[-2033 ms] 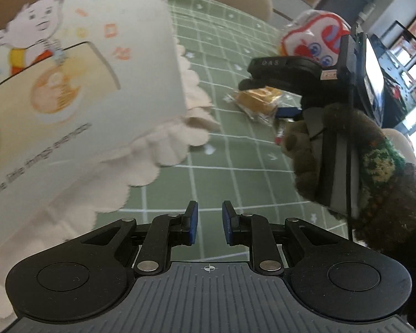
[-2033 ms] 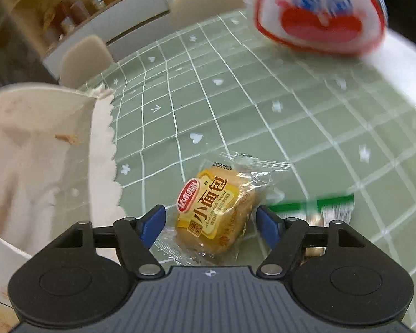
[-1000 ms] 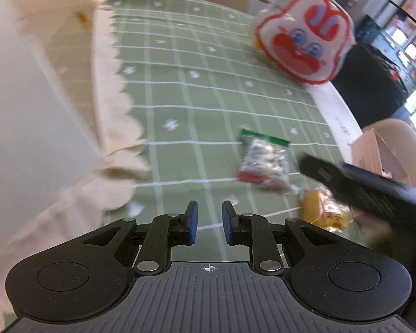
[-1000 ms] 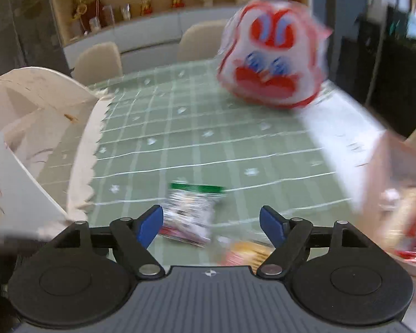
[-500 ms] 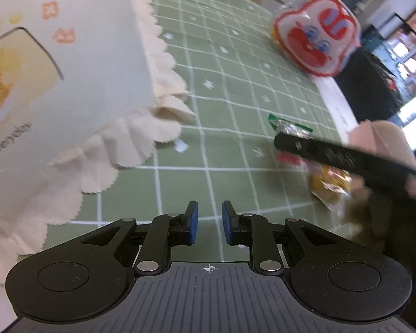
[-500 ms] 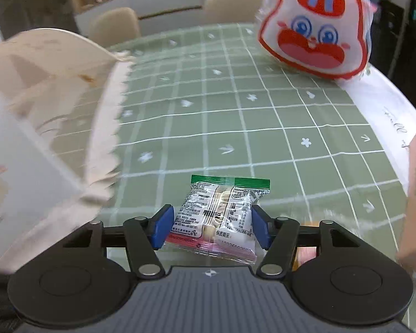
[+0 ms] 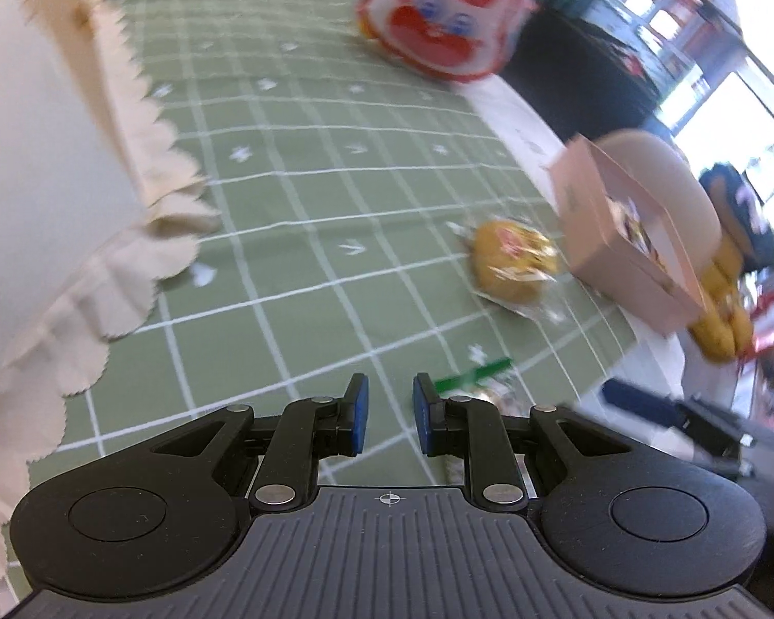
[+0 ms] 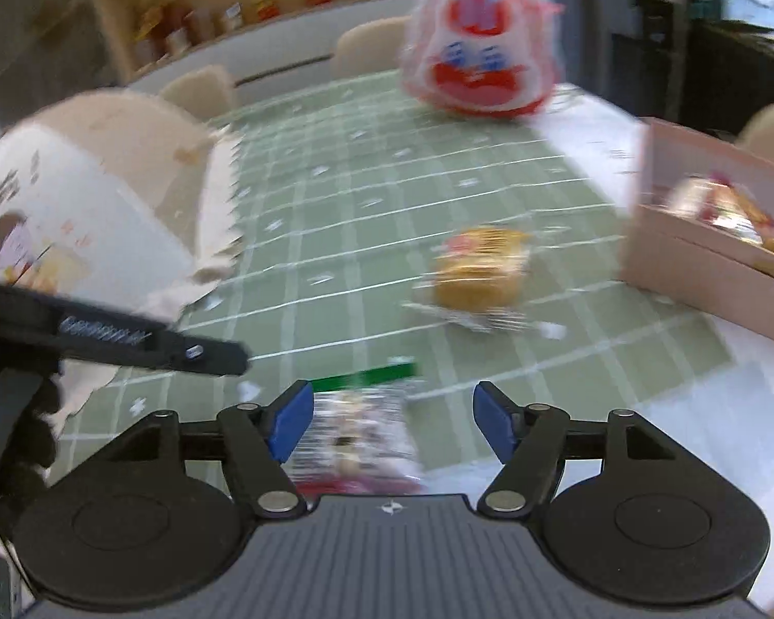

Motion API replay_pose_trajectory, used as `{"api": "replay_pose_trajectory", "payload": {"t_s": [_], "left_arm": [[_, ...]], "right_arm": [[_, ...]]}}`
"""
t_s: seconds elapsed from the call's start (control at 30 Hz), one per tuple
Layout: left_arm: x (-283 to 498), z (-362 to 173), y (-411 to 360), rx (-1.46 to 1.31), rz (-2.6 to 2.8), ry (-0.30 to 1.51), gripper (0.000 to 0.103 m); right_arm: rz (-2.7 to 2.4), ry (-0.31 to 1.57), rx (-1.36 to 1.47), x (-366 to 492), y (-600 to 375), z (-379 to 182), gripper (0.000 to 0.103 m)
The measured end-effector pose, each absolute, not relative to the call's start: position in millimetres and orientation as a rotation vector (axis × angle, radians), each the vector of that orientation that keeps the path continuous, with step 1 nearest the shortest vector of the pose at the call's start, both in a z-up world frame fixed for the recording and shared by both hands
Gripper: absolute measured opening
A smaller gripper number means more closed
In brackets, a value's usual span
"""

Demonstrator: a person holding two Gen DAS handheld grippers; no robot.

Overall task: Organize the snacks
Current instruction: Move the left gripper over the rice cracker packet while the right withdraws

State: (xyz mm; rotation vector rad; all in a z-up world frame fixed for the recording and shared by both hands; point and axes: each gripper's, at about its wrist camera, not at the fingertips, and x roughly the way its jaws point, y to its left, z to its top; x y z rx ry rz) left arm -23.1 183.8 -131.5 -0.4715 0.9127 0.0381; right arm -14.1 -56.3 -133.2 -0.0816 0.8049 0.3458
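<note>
A green-topped clear snack packet (image 8: pixel 358 428) lies on the green checked tablecloth between the wide-open jaws of my right gripper (image 8: pixel 394 425); its green edge also shows in the left wrist view (image 7: pixel 472 376). A yellow wrapped bun (image 8: pixel 482 268) lies further off, beside a pink box (image 8: pixel 712 242) holding snacks; both show in the left wrist view, the bun (image 7: pixel 513 263) and the box (image 7: pixel 624 237). My left gripper (image 7: pixel 387 412) is nearly shut and empty above the cloth.
A large paper bag with scalloped edge (image 7: pixel 51 165) stands at the left, also in the right wrist view (image 8: pixel 103 206). A red and white rabbit-face bag (image 8: pixel 482 59) stands at the table's far side. Chairs stand beyond the table. Bananas (image 7: pixel 722 309) lie behind the pink box.
Both views have swung right and blurred. My right gripper's jaws have widened around the green-topped packet, which now lies nearer its base. The bun and the pink box have come into view.
</note>
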Motion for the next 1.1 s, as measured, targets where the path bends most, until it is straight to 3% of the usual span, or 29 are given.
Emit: {"api": "replay_pose_trajectory", "payload": {"t_s": [0.33,0.5,0.67,0.83,1.1], "left_arm": [[-14.3,-135.0,65.7,0.035,-0.185,0.873,0.022],[-22.6,-148.7,54.7,0.160,-0.193,0.884,0.026],[-28.5,-153.4,79.3,0.156,-0.114,0.901,0.029],[-26.1,-156.4,115.9,0.084,0.027,0.938,0.027],[-18.7,-142.1,136.3,-0.163,-0.073,0.954,0.027]], "right_arm": [[-0.045,0.804,-0.059,-24.5,-117.2,-164.1,0.075],[-0.081,0.801,-0.063,-33.5,-121.8,-174.8,0.078],[-0.108,0.780,-0.044,-36.3,-121.6,-179.0,0.087],[-0.128,0.772,-0.034,-34.2,-115.1,-184.7,0.099],[-0.126,0.750,-0.039,-35.9,-112.4,-188.6,0.103]]}}
